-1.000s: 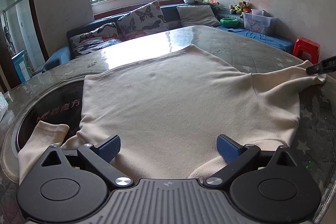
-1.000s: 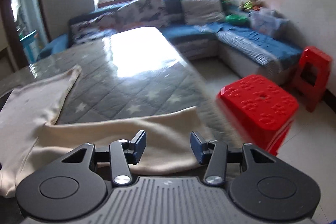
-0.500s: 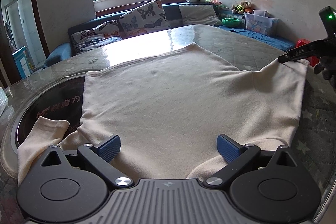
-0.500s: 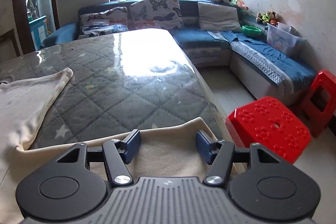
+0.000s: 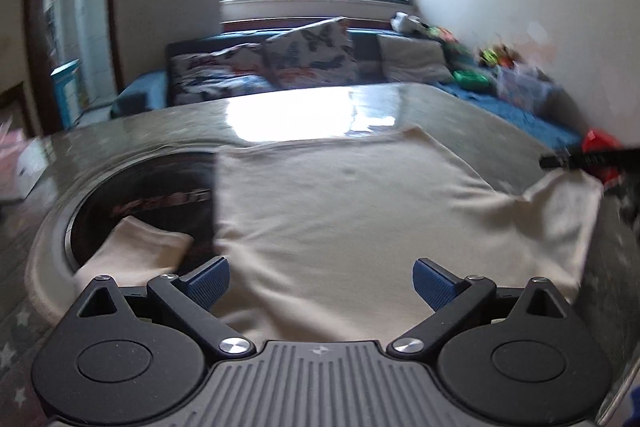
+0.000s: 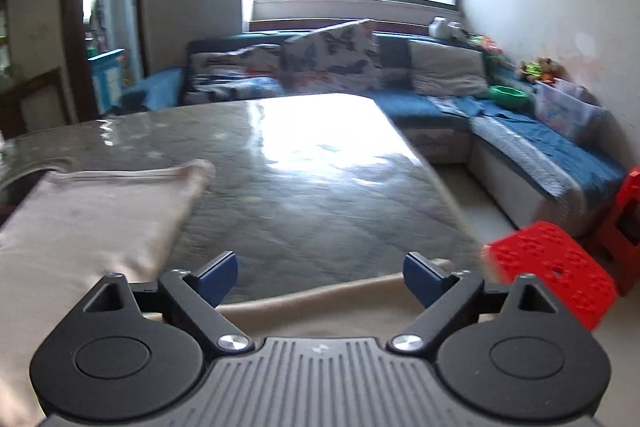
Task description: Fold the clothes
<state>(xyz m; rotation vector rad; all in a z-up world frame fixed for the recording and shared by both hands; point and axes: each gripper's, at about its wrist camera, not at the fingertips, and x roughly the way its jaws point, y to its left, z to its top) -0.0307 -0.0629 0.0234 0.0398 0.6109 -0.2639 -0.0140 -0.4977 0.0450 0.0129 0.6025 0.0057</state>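
1. The right tongs (image 6: pixel 320 273) have just been opening and now stand wide apart; the cream garment (image 5: pixel 352 227) lies beneath them, its sleeve let go.
2. The left tongs (image 5: pixel 320 279) hang apart over the garment's near edge, gripping nothing.
3. The garment lies spread flat on the table (image 6: pixel 320 187); folding likely begins next.
4. Writing on the dark round inset (image 5: pixel 160 195) left of the garment is too blurred to read.

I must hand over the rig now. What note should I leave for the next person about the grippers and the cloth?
Left gripper: open, above the cream garment, holding nothing.
Right gripper: jaws have just been opening; the sleeve lies under them, not pinched.
Garment lies spread flat on the quilted table.
Done: no fold visible.
Left: all folds.
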